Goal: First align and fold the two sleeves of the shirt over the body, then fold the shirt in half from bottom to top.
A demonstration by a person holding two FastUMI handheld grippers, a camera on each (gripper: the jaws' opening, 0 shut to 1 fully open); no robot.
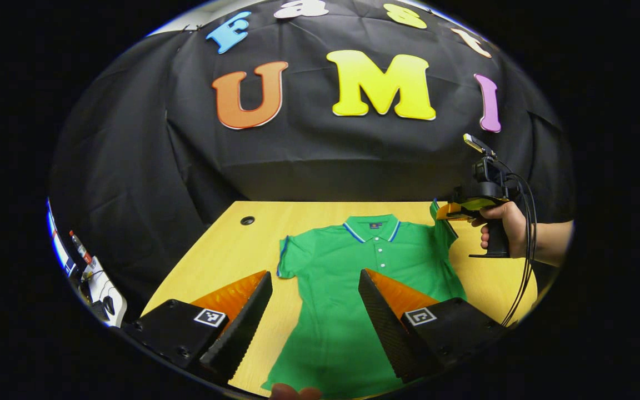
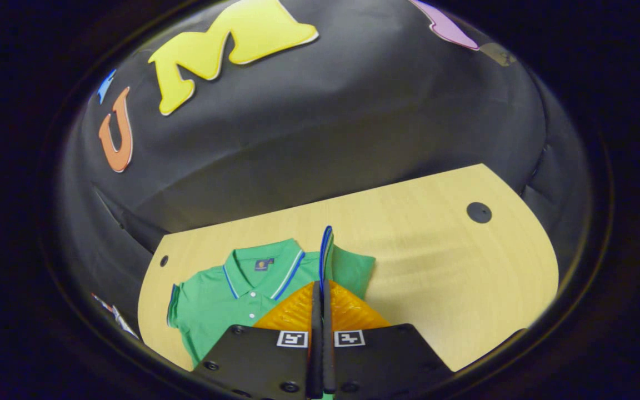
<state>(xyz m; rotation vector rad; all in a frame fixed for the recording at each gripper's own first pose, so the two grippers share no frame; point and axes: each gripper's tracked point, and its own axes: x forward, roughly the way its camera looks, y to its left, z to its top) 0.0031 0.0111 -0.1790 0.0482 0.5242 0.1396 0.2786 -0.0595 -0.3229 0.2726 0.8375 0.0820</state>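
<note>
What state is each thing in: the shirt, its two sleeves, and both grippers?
Shirt: flat on the table, front up, unfolded.
Right sleeve: edge pinched and lifted.
Left sleeve: lying flat, spread out.
Right gripper: shut on the sleeve.
Left gripper: open above the shirt.

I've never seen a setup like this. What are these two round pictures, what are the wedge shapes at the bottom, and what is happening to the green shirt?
Each picture comes from a camera riding on a hand-held gripper, so the wedges are that tool's own jaws. In the left gripper view, the left gripper hangs open above a green polo shirt spread on a wooden table. Farther off, a hand holds the right gripper. In the right gripper view, its jaws are shut on the shirt's sleeve, lifting its edge upright.
</note>
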